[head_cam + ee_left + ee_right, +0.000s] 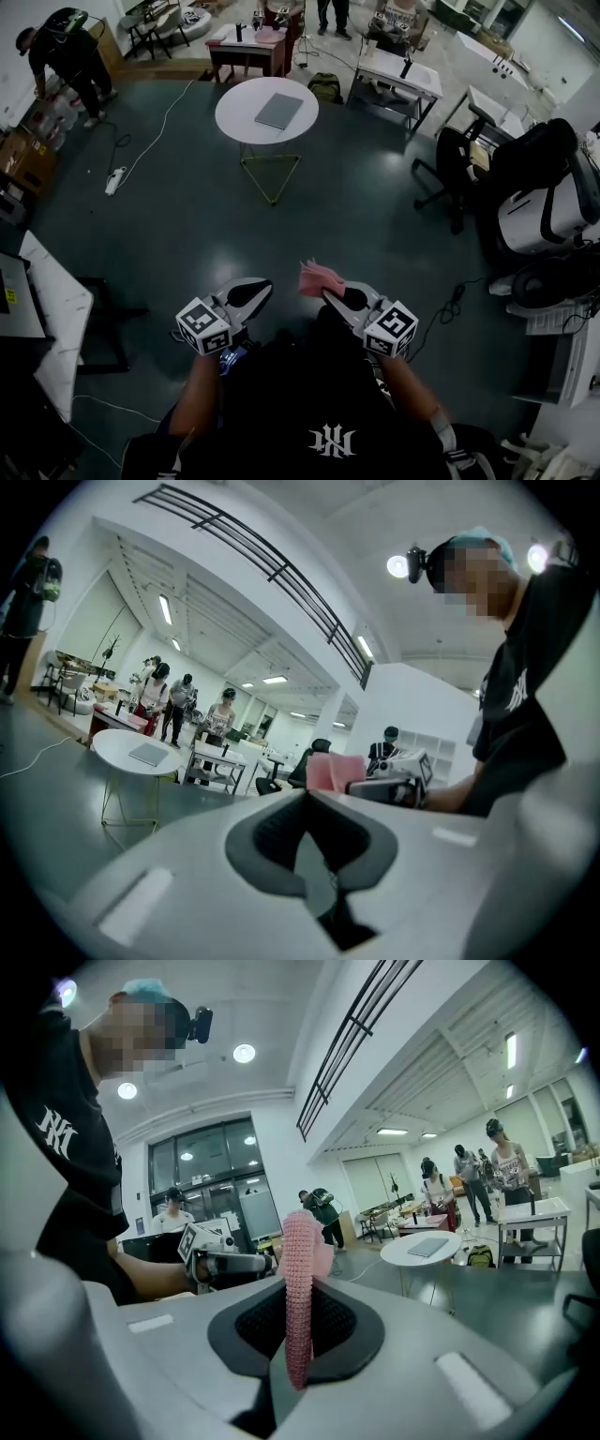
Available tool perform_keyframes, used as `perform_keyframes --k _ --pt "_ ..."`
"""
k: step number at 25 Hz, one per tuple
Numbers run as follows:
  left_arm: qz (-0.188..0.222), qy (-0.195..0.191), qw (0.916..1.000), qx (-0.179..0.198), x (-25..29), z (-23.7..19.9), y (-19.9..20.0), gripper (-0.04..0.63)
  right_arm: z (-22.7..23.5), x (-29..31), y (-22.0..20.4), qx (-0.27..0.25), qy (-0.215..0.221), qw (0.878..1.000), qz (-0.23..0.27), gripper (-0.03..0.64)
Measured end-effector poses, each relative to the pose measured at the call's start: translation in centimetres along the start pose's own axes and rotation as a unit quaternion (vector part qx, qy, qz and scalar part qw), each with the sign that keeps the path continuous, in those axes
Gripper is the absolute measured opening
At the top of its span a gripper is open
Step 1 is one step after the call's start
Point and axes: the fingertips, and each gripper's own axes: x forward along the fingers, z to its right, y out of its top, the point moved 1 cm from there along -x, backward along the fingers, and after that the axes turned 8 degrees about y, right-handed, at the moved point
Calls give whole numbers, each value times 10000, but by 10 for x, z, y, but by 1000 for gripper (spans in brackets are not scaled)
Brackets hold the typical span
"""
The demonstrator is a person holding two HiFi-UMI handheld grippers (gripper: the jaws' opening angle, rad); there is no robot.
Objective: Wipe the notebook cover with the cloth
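A grey notebook (279, 110) lies flat on a round white table (235, 119) several steps ahead; it also shows small in the left gripper view as the notebook (148, 754) and in the right gripper view as the notebook (428, 1246). My right gripper (328, 292) is shut on a folded pink cloth (318, 277), which stands up between the jaws, the cloth (299, 1297) filling the middle of the right gripper view. My left gripper (263, 287) is shut with nothing in it, held beside the right one close to my body.
Dark floor lies between me and the round table. A white power strip (114, 180) and cable trail at the left. Black office chairs (473, 159) and desks (398, 73) stand at the right and back. A person (66, 56) bends at the far left; others stand at the back.
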Motion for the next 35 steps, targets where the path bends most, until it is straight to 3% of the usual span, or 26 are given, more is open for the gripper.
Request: perform_keyframes --k 6,12,23,30,35 --pt "-75 158 9998 -55 14 -27 2 3 45 6 9 6 -159 9998 97 15" --pt "-230 299 9992 -95 77 -42 11 3 122 -11 23 36 -207 9996 167 15" --pt "-130 555 9980 271 221 -41 86 3 244 -63 72 -88 241 9994 248 15" --pt "-228 707 9969 240 281 -47 88 3 310 -79 67 67 356 9992 190 16" --pt "-370 878 9953 198 302 -78 95 3 341 -74 63 307 356 9985 274 16"
